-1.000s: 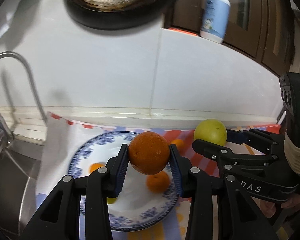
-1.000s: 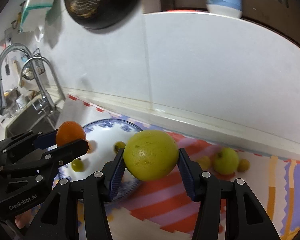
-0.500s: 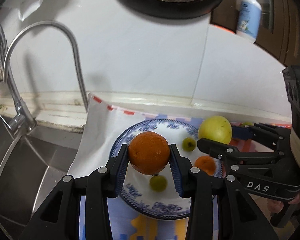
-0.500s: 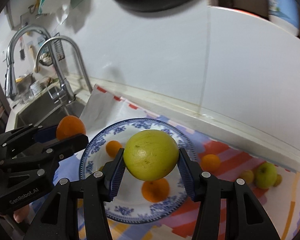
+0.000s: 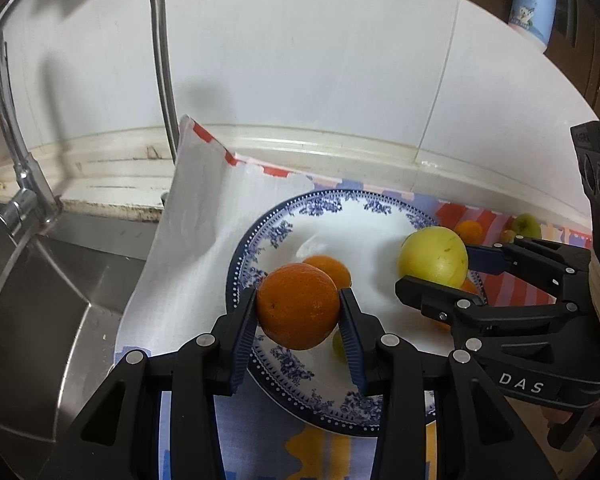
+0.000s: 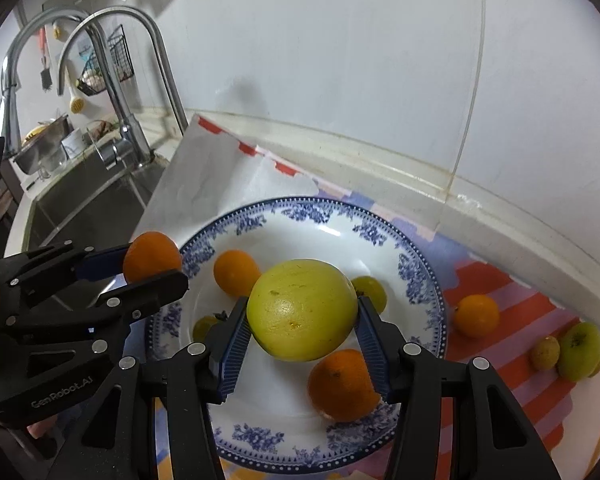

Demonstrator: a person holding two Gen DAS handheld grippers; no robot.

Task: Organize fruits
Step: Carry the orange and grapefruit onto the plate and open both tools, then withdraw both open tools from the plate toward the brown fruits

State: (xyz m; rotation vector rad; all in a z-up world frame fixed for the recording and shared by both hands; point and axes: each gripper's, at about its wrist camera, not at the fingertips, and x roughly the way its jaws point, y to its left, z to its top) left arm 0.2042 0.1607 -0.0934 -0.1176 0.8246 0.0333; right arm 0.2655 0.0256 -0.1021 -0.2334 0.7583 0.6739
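At the far left of both views a steel sink (image 5: pixel 40 292) drops away below the counter edge, with a curved chrome faucet (image 5: pixel 160 60) rising at the upper left against a smooth white wall (image 6: pixel 340 60). A white cloth (image 5: pixel 196 240) with red edge marks lies between sink and plate, its corner lifted against the wall.

In the left wrist view, the left gripper (image 5: pixel 298 312) is clamped on a dimpled round orange (image 5: pixel 298 306) at lower centre, held above the near left rim of the plate (image 6: pixel 416 272). The plate is glossy white with a blue floral border. Its white middle is bare between a few small fruits.

In the right wrist view, the right gripper (image 6: pixel 302 320) grips a smooth yellow-green fruit (image 6: pixel 302 310) with small brown flecks, over the plate's centre. On the plate lie two tangerines (image 6: pixel 236 272) and two small green fruits (image 6: pixel 370 288).

To the right, on the striped mat (image 6: pixel 512 308), a loose tangerine (image 6: pixel 476 316) sits just off the rim, and a green apple (image 6: pixel 580 350) with small yellowish fruits lies near the right edge.
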